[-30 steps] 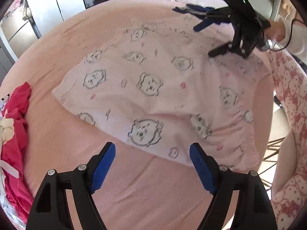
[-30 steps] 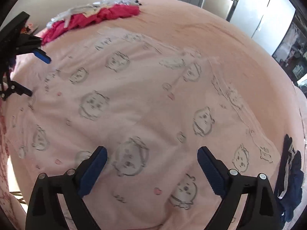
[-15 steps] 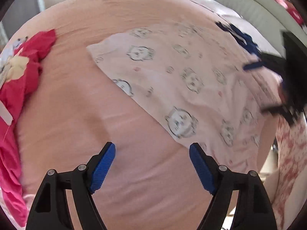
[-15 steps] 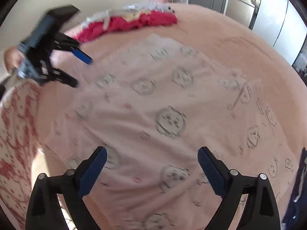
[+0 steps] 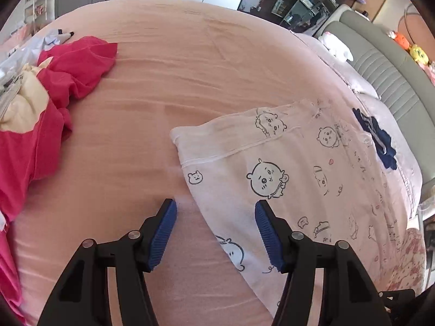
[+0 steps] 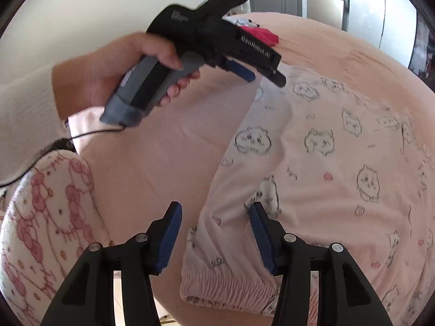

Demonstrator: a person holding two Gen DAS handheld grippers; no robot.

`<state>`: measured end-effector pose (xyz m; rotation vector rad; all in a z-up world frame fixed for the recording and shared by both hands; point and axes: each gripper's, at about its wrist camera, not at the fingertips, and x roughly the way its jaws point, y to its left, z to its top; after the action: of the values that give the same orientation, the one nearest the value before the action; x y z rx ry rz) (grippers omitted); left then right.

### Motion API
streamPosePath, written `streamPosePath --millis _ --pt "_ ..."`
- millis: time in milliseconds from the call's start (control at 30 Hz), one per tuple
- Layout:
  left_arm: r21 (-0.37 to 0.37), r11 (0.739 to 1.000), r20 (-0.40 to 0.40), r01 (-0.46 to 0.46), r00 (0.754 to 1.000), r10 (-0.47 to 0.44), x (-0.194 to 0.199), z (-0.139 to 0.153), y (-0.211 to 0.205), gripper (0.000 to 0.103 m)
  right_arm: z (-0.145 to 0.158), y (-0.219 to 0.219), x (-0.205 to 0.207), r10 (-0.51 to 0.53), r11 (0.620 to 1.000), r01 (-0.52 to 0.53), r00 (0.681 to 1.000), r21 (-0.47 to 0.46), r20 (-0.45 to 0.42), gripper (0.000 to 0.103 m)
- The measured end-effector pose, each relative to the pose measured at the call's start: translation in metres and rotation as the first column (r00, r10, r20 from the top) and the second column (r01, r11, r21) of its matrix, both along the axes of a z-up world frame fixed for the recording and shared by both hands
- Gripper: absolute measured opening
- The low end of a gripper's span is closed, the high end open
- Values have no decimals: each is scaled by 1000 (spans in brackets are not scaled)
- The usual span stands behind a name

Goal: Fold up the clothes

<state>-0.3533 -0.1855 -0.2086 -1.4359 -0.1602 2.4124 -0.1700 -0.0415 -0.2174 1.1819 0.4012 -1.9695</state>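
A pale pink pyjama garment (image 5: 285, 168) printed with cartoon animals lies flat on the pink bed sheet (image 5: 190, 62). My left gripper (image 5: 216, 212) is open and low over the garment's left edge, near its hemmed far corner (image 5: 179, 138). In the right wrist view the same garment (image 6: 339, 163) fills the right side, with its gathered elastic band (image 6: 225, 288) at the bottom. My right gripper (image 6: 214, 212) is open and straddles the edge just above that band. A hand holds the left gripper (image 6: 261, 77) farther along the same edge.
A heap of red and cream clothes (image 5: 54, 81) lies at the bed's left side. A navy cloth (image 5: 378, 141) sits beyond the garment near the grey headboard (image 5: 380, 62). The person's patterned pyjama leg (image 6: 54, 217) and a black cable (image 6: 81, 135) are at the left.
Both grippers swung left and came down to the garment's left edge, the left at the far hem and the right at the elastic band. Their jaws stand a little narrower than before.
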Motion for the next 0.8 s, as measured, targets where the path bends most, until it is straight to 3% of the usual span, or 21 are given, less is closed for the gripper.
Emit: streamPosePath --millis 33,133,200,267,433,600,700,800 --pt "-32 999 -10 19 1000 -20 4 1 5 32 -6 4 0 -24 1000 23 1000 12 17 51" --pt "-53 996 -9 69 998 -70 17 0 17 31 8 15 -19 -101 992 104 994 -75 53 50" --pt "-98 991 -16 94 995 -96 37 3 23 31 22 13 -39 -132 987 133 991 -90 16 51" --pt "-121 986 14 119 993 -118 55 5 23 32 26 2 -63 -150 988 148 988 -49 -37 51" --pt "-31 992 75 119 990 -116 91 6 34 32 -8 -1 -111 -200 979 198 979 53 30 51" --pt "2 994 86 113 990 -113 101 4 46 31 10 31 -125 -264 964 263 964 -24 -30 51" --pt "40 996 99 83 991 -86 98 5 39 4 3 40 -141 -227 973 227 974 42 7 51" --pt "52 998 106 42 993 -47 100 8 25 2 -11 30 -148 -140 986 138 990 98 17 51"
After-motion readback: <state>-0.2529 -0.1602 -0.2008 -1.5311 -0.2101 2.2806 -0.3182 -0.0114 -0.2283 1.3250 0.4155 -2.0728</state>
